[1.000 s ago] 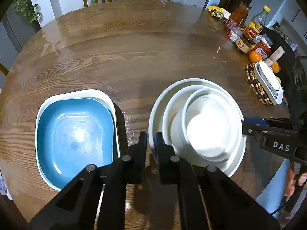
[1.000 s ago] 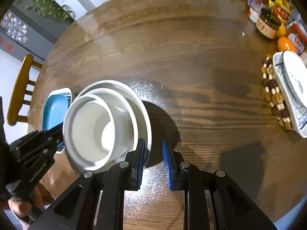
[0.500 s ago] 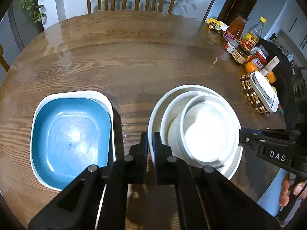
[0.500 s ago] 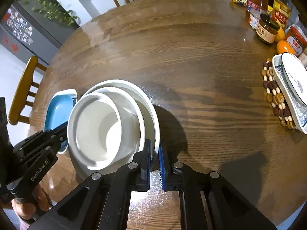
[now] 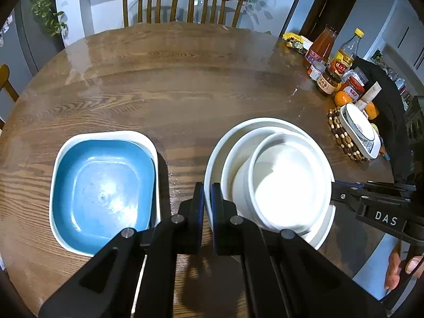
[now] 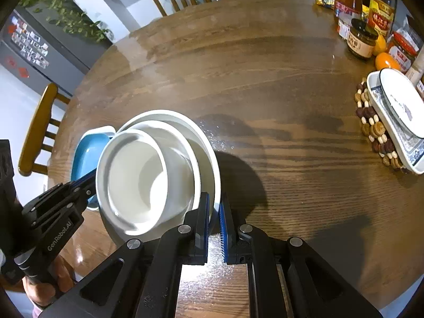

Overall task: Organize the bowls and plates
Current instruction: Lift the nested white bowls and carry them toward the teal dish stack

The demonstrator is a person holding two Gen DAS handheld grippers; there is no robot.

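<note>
Gripping glossy round white bowls [image 5: 288, 185], both grippers, grainy wooden table [image 5: 185, 92]

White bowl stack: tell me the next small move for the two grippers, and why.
Probably lift the nested white bowls straight up, both hands together and level. The left gripper and the right gripper are each shut on opposite sides of the outermost bowl's rim, so the grasp looks set. The blue square plate sits close beside it, so rise before moving sideways.

Blue dish [image 6: 88, 156] mostly hidden behind white bowls [image 6: 148, 175], bottle [image 6: 381, 8] tops cut off
</note>
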